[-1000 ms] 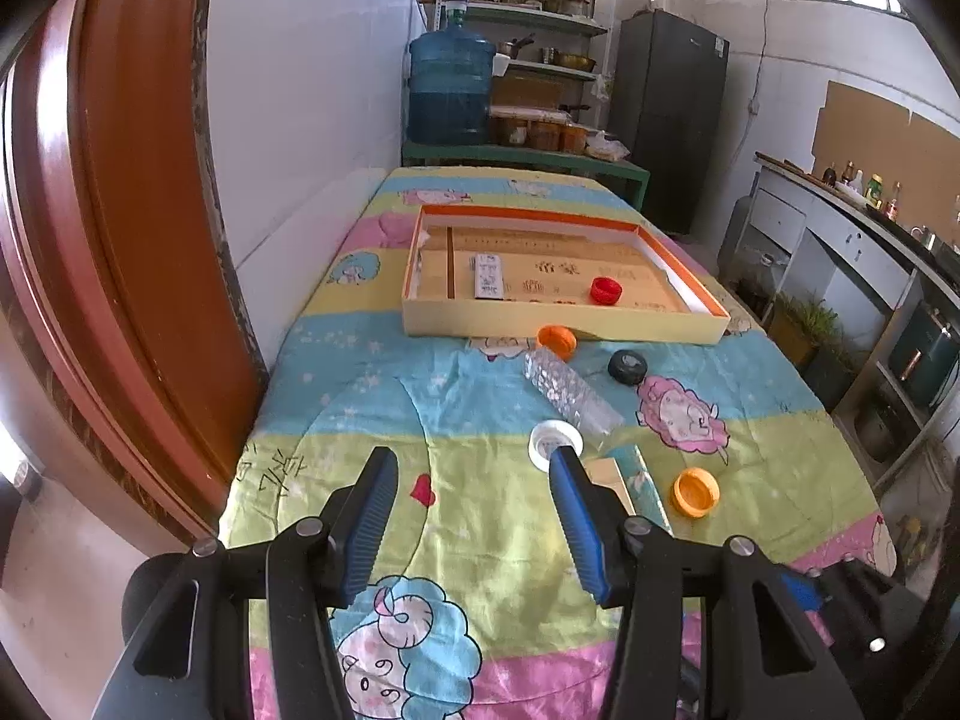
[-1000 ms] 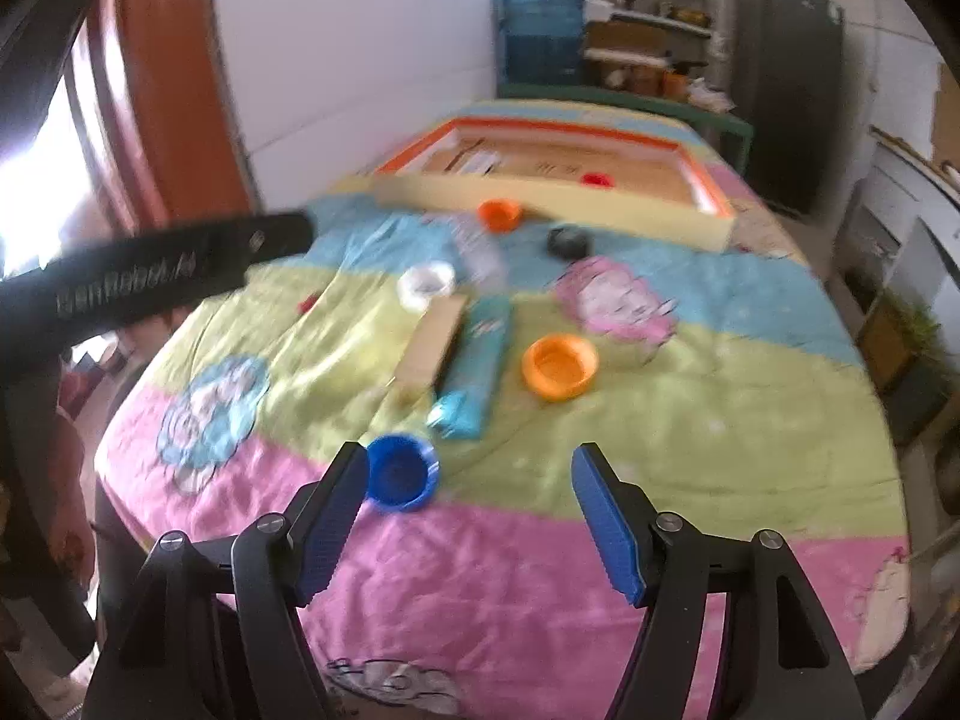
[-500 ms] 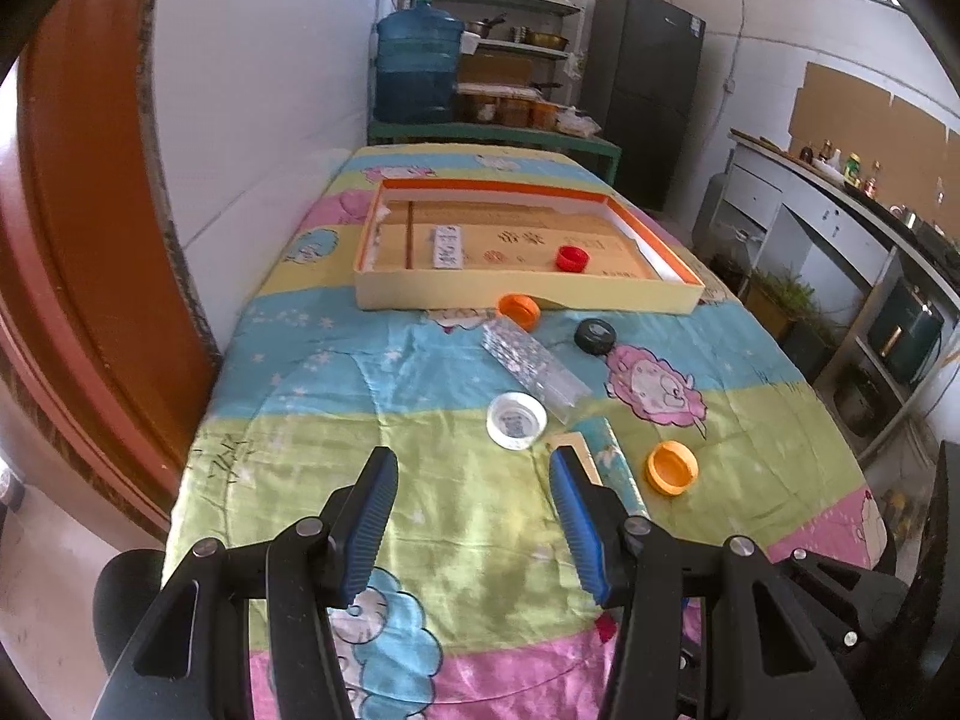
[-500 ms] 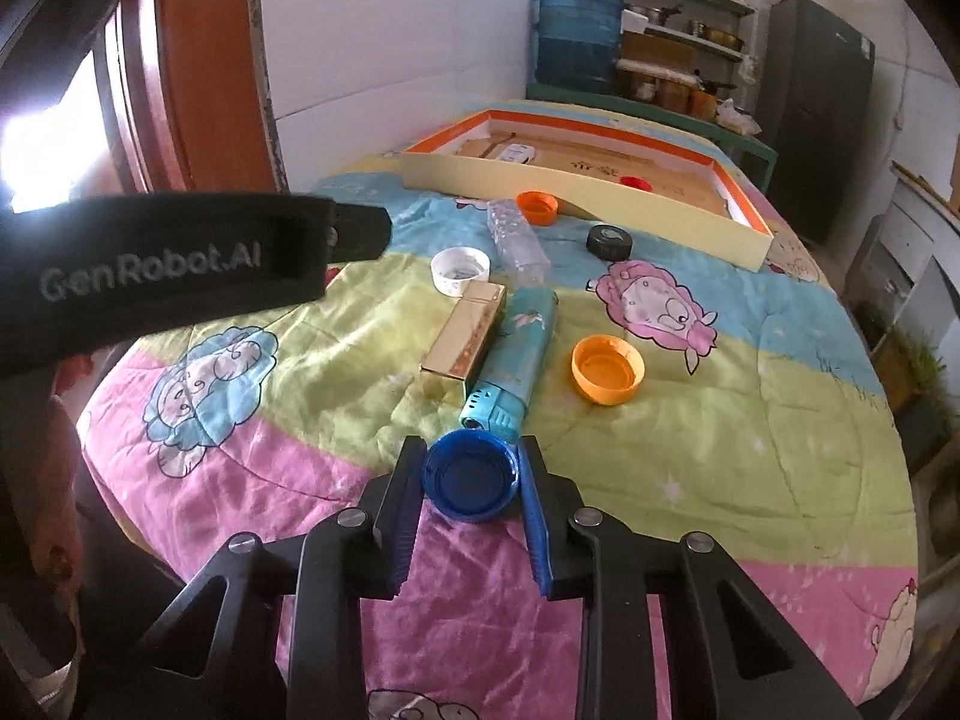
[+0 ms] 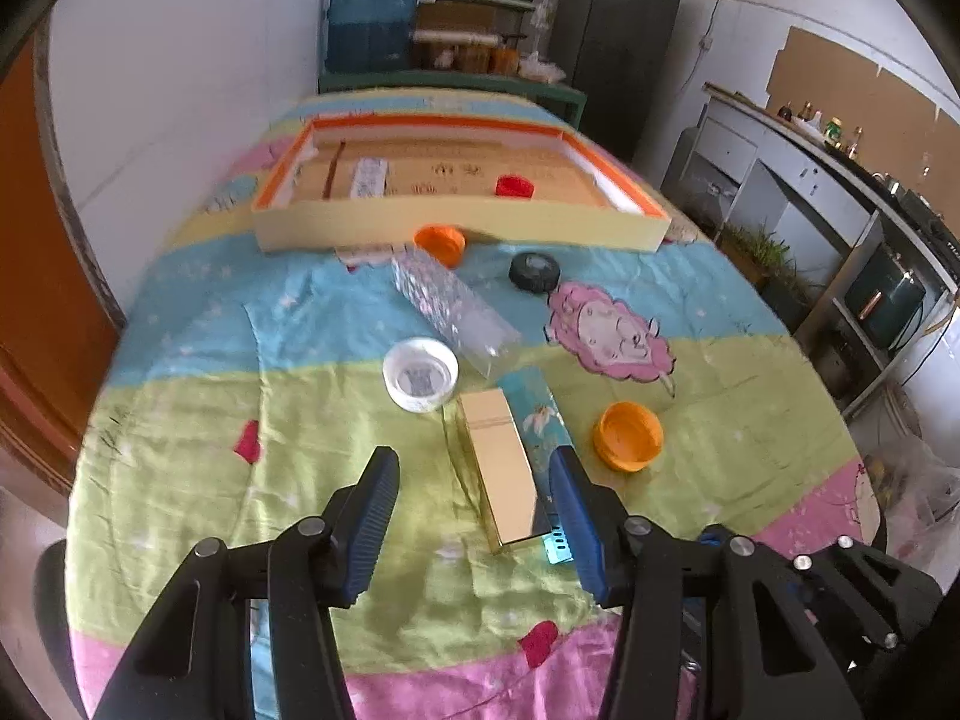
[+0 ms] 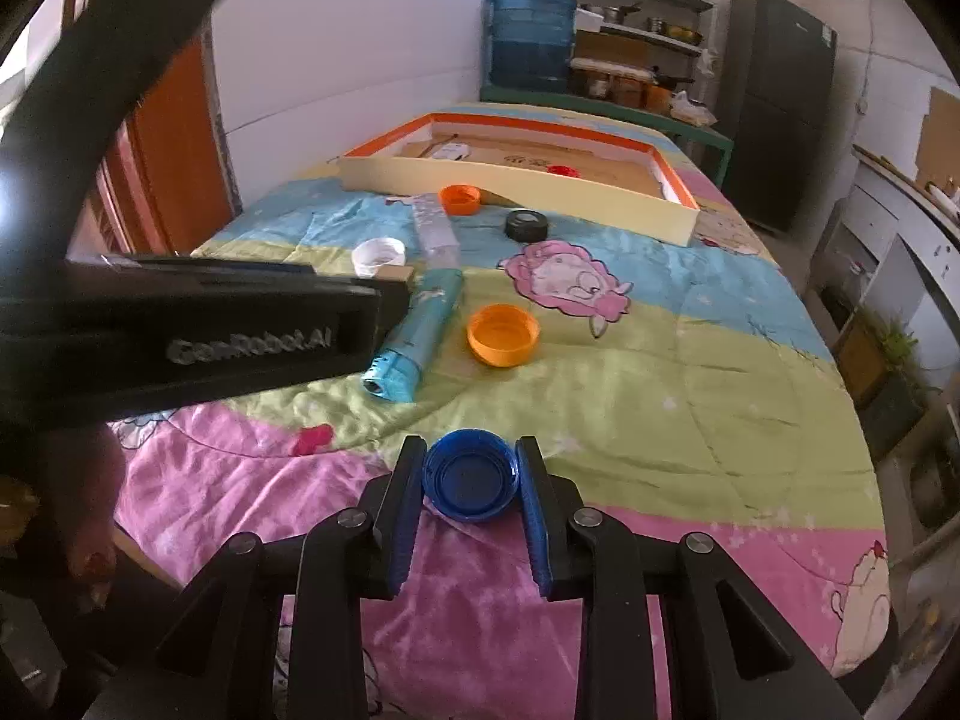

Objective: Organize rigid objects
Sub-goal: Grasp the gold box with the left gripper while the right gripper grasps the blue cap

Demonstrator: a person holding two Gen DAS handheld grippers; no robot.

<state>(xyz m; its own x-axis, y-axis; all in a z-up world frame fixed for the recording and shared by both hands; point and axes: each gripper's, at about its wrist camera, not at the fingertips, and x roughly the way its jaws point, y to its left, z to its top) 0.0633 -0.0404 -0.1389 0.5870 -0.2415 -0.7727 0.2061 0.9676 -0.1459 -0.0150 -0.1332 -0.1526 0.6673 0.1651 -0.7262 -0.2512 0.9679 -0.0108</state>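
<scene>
Since a second ago the right gripper [image 6: 469, 480] has closed its fingers [image 6: 401, 516] on the blue cap [image 6: 469, 476], which then lay loose on the pink band of the cloth, and the left gripper [image 5: 474, 498] has come down over the gold box [image 5: 497, 468].

Left to right in the left wrist view: a white cap [image 5: 420, 373] lies open side up on the green band. Beside it the gold box, flat, rectangular and mirror-shiny, runs its long axis away from the camera, leaning slightly left at the far end. It lies between the left fingers [image 5: 377, 516], which stand wide and do not touch it. Just beside it on the right is a teal tube [image 5: 536, 414], parallel to the box. A clear faceted bottle [image 5: 451, 306] lies aslant beyond them, an orange cap [image 5: 440, 243] at its far end. Further right sit a black cap [image 5: 535, 272] and a larger orange cap [image 5: 627, 435], hollow up.

Behind all these a shallow cardboard tray [image 5: 456, 227] with orange rim holds a red cap [image 5: 515, 185]. A soft, wrinkled cartoon-print cloth [image 5: 750, 372] covers the desk.

The round, ribbed blue cap is held hollow side toward the camera.
</scene>
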